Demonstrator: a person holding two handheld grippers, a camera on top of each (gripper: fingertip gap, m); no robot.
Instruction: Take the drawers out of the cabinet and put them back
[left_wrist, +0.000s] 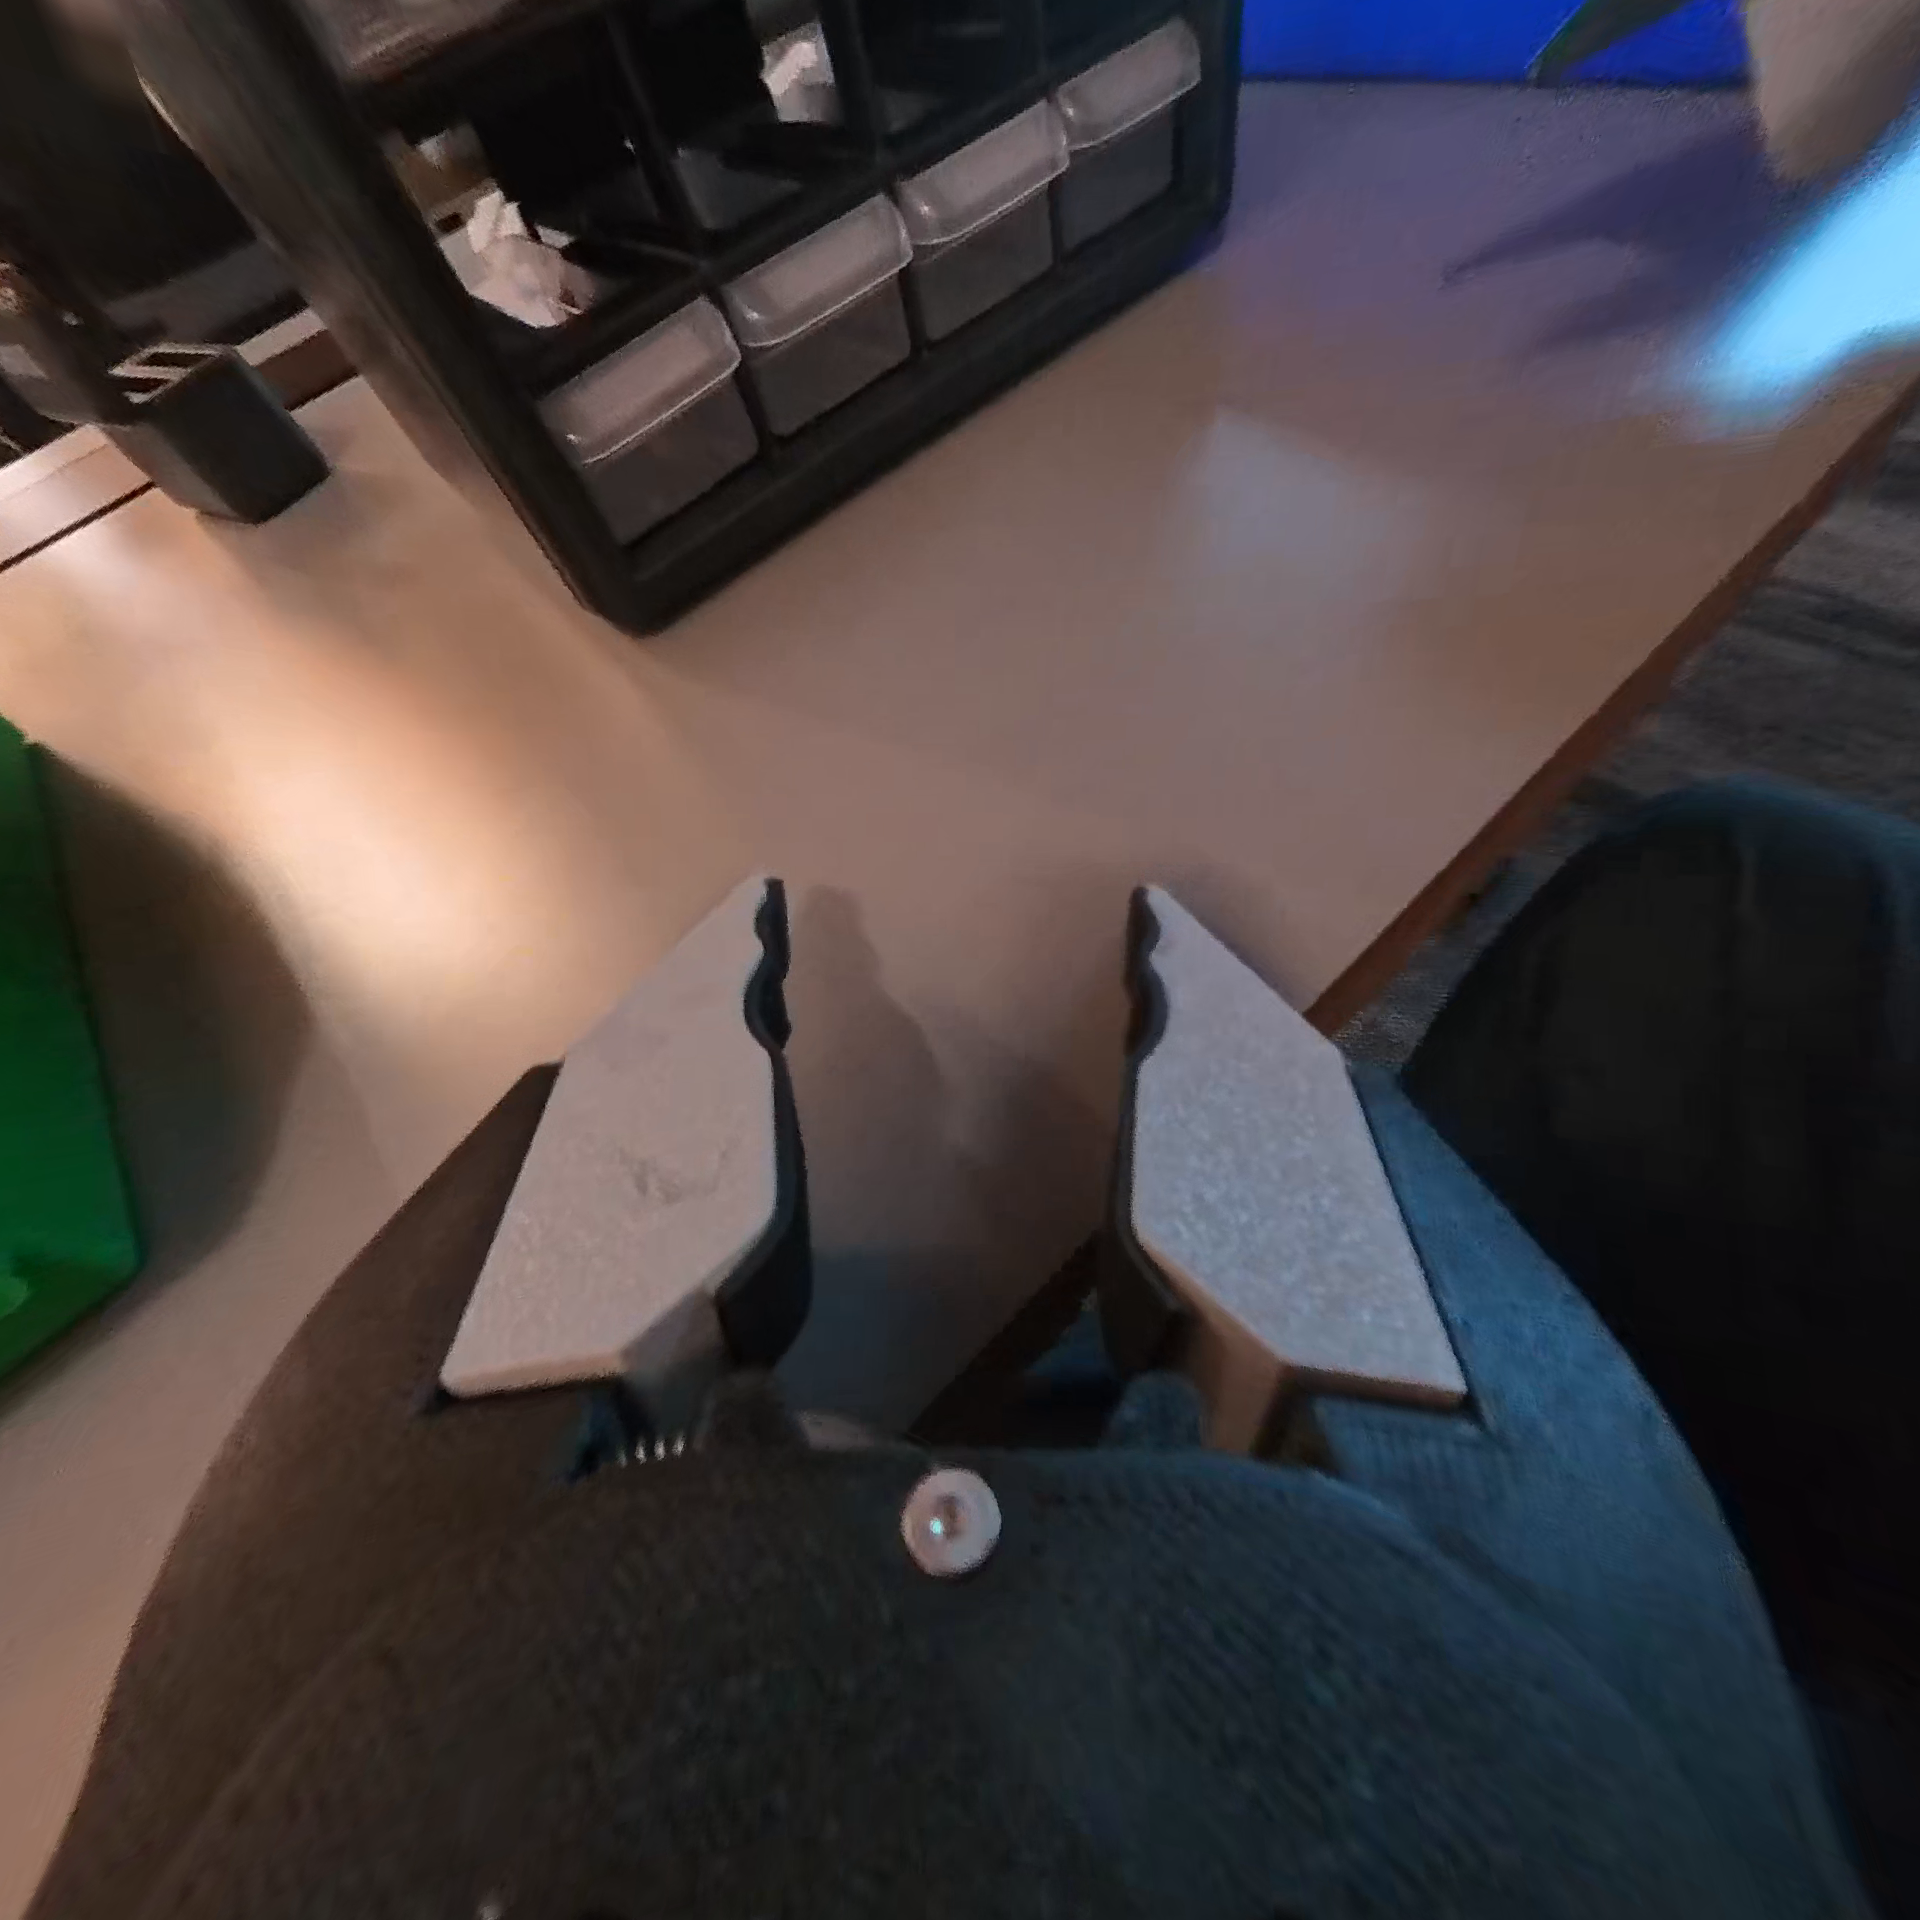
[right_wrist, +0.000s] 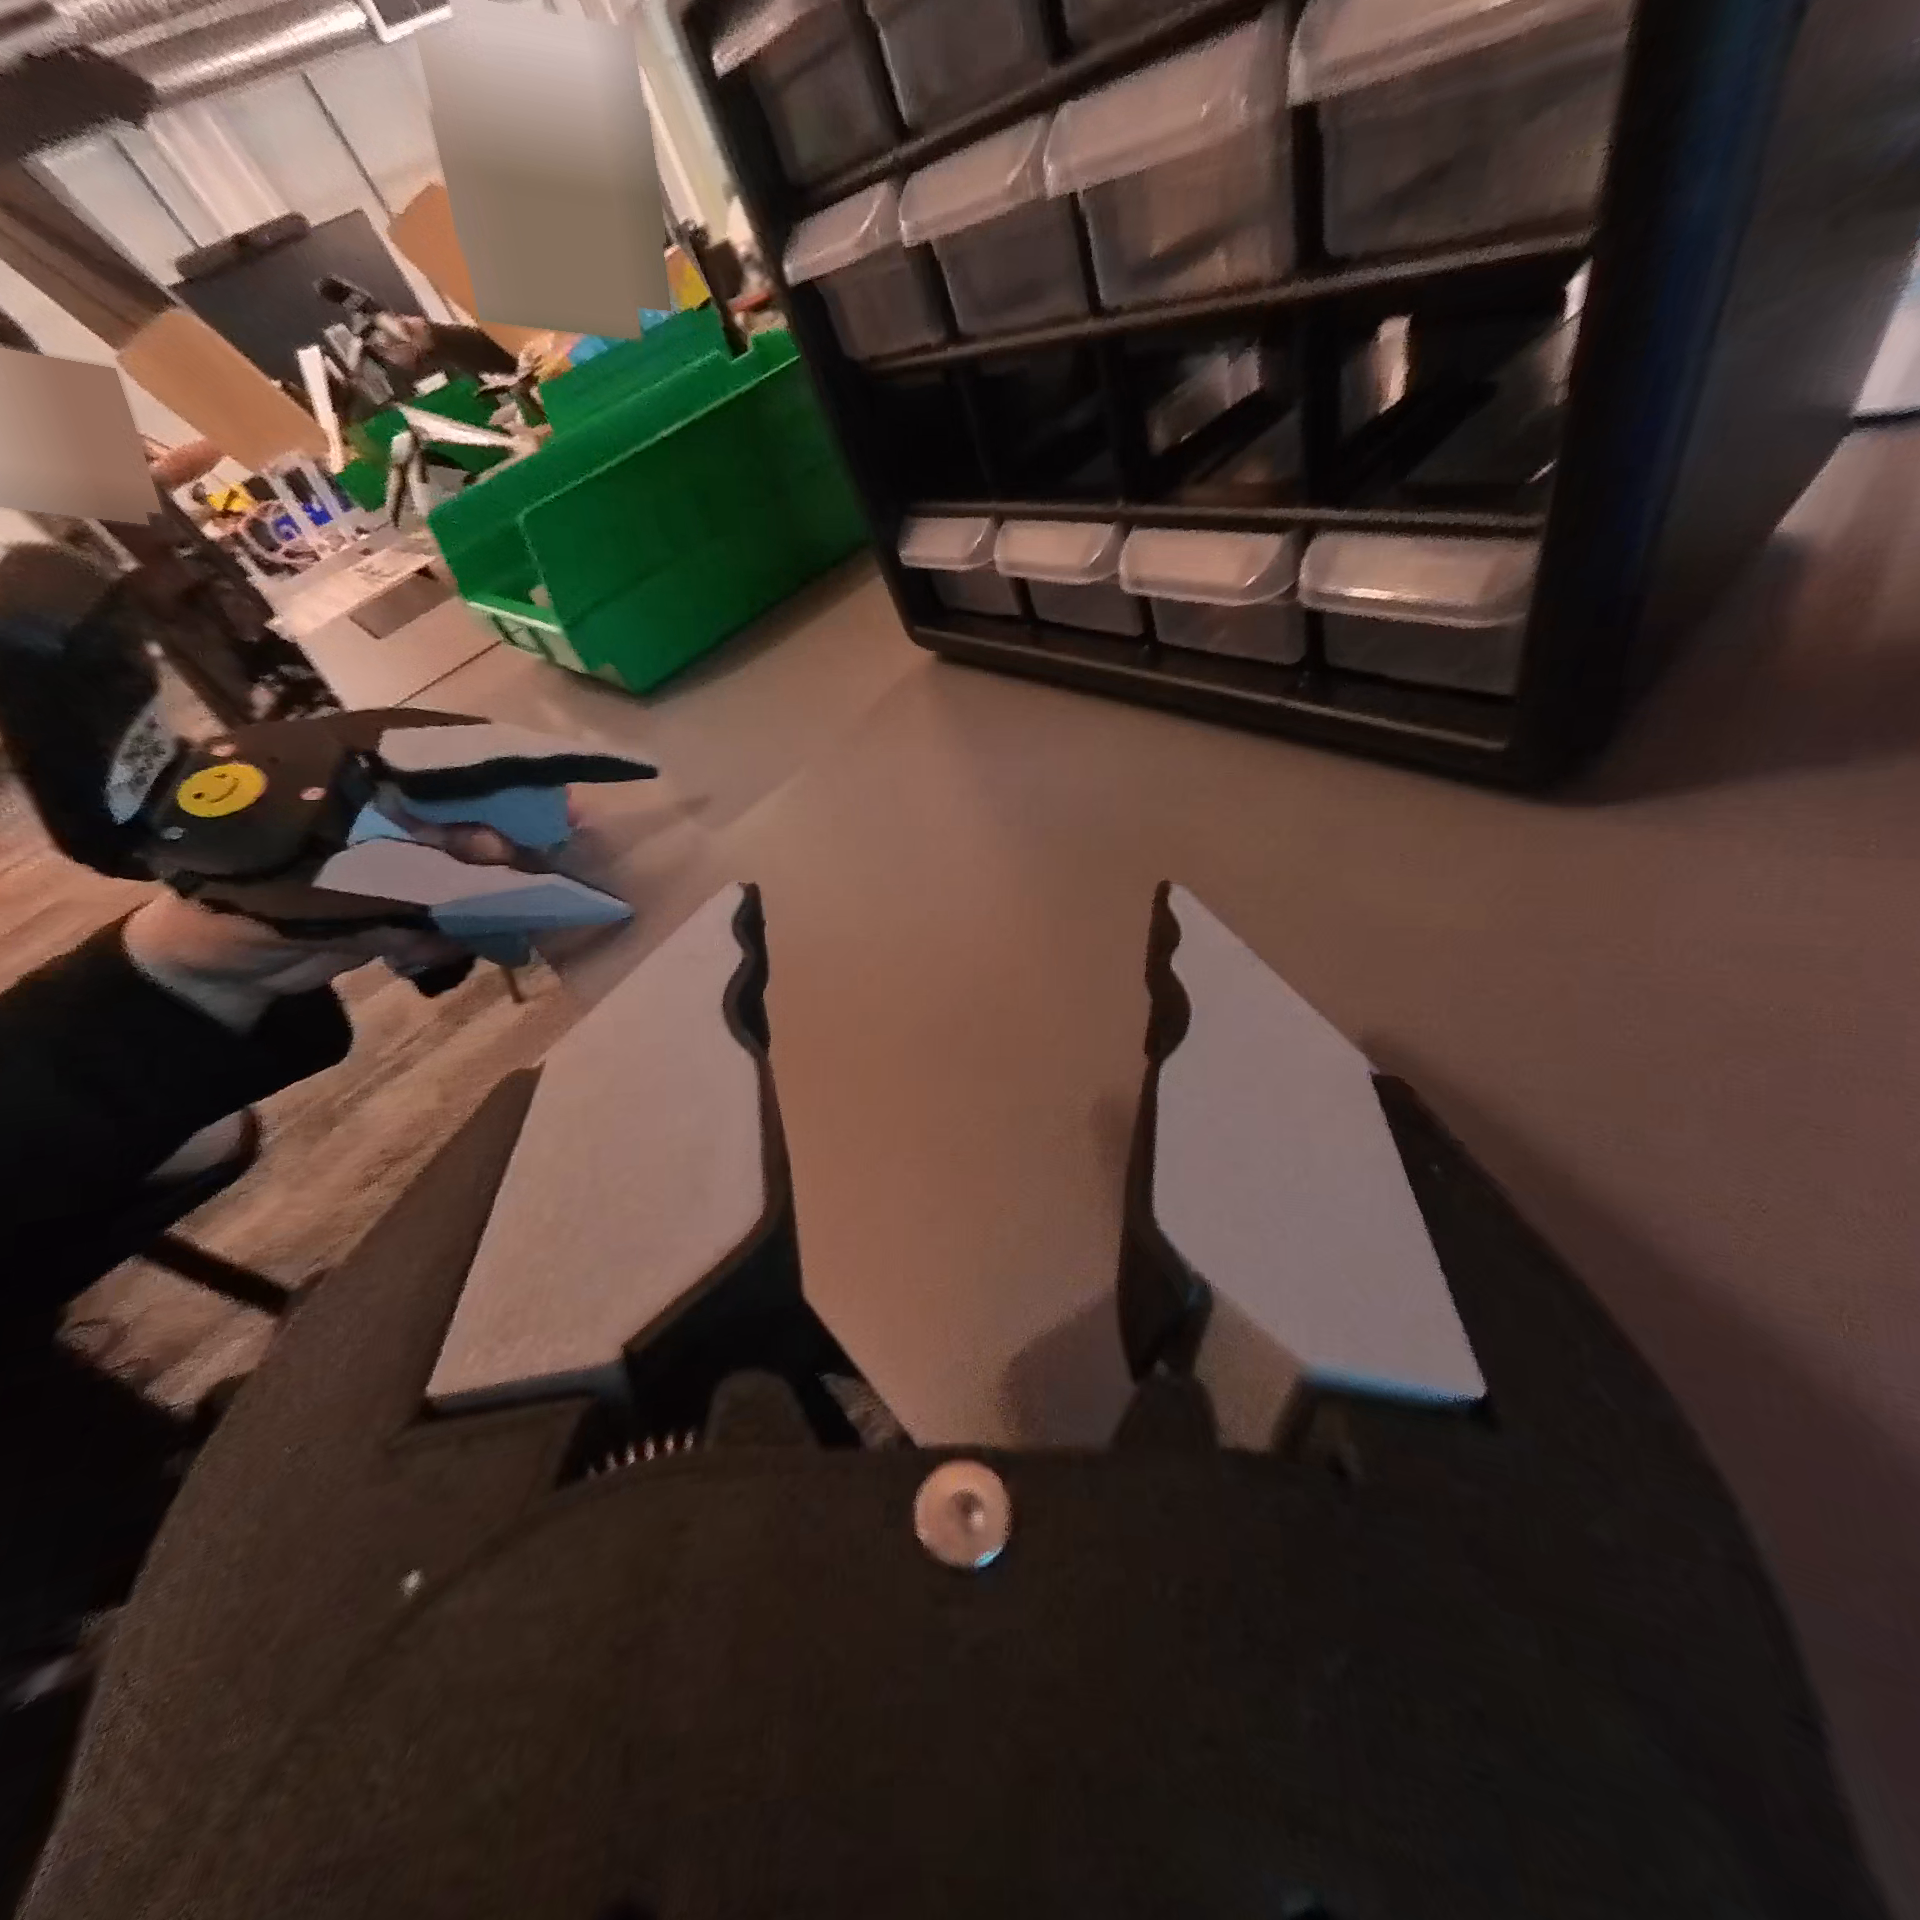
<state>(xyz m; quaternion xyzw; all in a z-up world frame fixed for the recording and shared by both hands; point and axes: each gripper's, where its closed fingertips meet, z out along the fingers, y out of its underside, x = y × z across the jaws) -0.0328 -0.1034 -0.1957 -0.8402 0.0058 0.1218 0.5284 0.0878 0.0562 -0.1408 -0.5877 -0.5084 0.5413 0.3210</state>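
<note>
Both grippers' jaws gape (empty) before the cabinet (right_wrist: 1247, 416).

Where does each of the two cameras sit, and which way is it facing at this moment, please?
Left wrist view: on the left gripper, open above the table near its front edge, facing the cabinet; a dark-clothed leg shows.
Right wrist view: on the right gripper, open, facing the cabinet front and the green bins; a hand holds the other gripper at left.
Shared: cabinet, table.

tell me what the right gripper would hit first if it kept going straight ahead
Probably the cabinet, about at its bottom row of drawers. The open right gripper has only bare table before that; depth is unclear.
</note>
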